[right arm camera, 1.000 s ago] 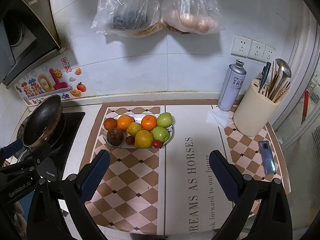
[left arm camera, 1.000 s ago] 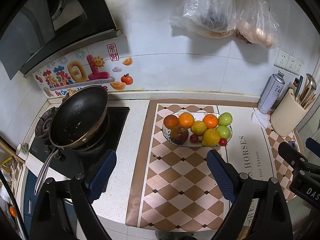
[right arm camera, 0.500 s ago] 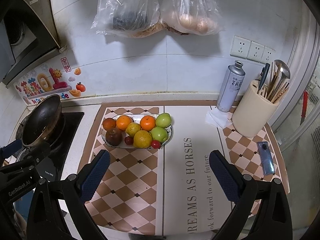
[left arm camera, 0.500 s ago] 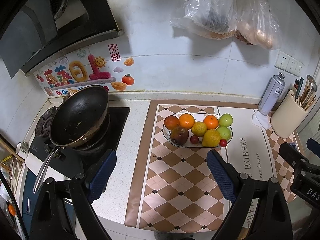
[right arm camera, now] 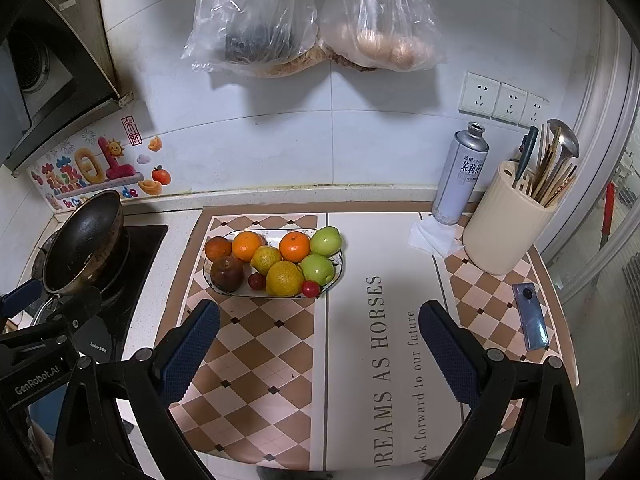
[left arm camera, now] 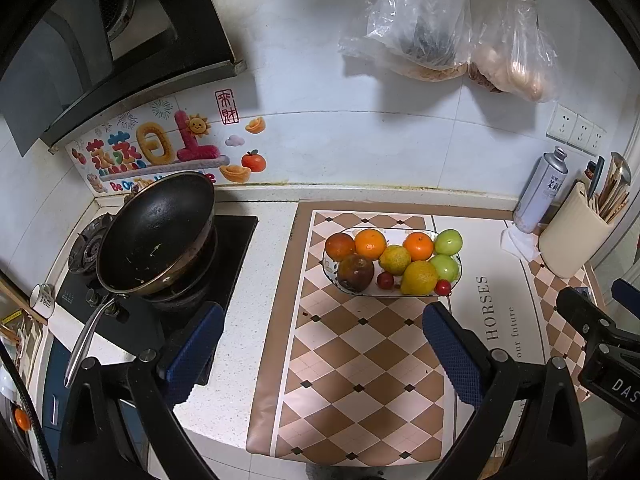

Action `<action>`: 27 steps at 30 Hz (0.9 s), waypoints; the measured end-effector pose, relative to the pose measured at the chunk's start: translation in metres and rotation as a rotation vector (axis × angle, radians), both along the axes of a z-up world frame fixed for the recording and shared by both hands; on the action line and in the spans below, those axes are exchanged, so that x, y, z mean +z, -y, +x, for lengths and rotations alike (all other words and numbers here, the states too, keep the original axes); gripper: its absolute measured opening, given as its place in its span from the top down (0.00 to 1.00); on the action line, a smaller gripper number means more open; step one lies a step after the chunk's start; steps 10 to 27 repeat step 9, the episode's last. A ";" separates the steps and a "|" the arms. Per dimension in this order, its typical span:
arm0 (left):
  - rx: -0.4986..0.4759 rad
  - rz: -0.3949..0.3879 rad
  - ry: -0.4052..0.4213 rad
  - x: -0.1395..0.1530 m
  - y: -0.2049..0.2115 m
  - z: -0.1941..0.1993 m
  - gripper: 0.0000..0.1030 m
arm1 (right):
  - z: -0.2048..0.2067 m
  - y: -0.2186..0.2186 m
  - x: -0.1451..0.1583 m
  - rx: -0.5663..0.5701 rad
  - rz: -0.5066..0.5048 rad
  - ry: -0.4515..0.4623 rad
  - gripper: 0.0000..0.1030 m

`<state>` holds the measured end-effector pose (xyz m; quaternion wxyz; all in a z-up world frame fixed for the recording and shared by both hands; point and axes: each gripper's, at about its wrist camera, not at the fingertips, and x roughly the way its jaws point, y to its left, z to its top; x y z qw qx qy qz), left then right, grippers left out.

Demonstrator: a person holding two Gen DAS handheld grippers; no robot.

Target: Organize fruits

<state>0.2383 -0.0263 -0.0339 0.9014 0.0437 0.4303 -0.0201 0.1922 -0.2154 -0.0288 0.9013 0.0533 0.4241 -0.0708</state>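
Left wrist view is showing the left gripper (left arm camera: 320, 340) at the bottom of the frame, tilting down over the checkered mat (left arm camera: 360, 360), its jaws opening wide with nothing between them. Beyond it, at frame centre, the fruit plate (left arm camera: 456, 280) is sitting on the mat, apart from the fingers. A wok (left arm camera: 156, 236) is resting on the stove at left. Right wrist view is showing the right gripper (right arm camera: 320, 340) likewise angled down, jaws spread and empty, the plate lying at centre left, a phone (right arm camera: 530, 316) at right.
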 end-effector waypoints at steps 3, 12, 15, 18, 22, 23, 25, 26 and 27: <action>-0.002 -0.001 0.000 0.000 -0.001 0.000 0.01 | 0.000 0.000 0.000 0.000 0.001 0.000 0.01; -0.002 0.005 0.015 0.002 0.002 -0.002 0.01 | -0.002 0.001 0.001 0.000 0.003 0.000 0.01; -0.002 0.005 0.015 0.002 0.002 -0.002 0.01 | -0.002 0.001 0.001 0.000 0.003 0.000 0.01; -0.002 0.005 0.015 0.002 0.002 -0.002 0.01 | -0.002 0.001 0.001 0.000 0.003 0.000 0.01; -0.002 0.005 0.015 0.002 0.002 -0.002 0.01 | -0.002 0.001 0.001 0.000 0.003 0.000 0.01; -0.002 0.005 0.015 0.002 0.002 -0.002 0.01 | -0.002 0.001 0.001 0.000 0.003 0.000 0.01; -0.002 0.005 0.015 0.002 0.002 -0.002 0.01 | -0.002 0.001 0.001 0.000 0.003 0.000 0.01; -0.002 0.005 0.015 0.002 0.002 -0.002 0.01 | -0.002 0.001 0.001 0.000 0.003 0.000 0.01; -0.002 0.005 0.015 0.002 0.002 -0.002 0.01 | -0.002 0.001 0.001 0.000 0.003 0.000 0.01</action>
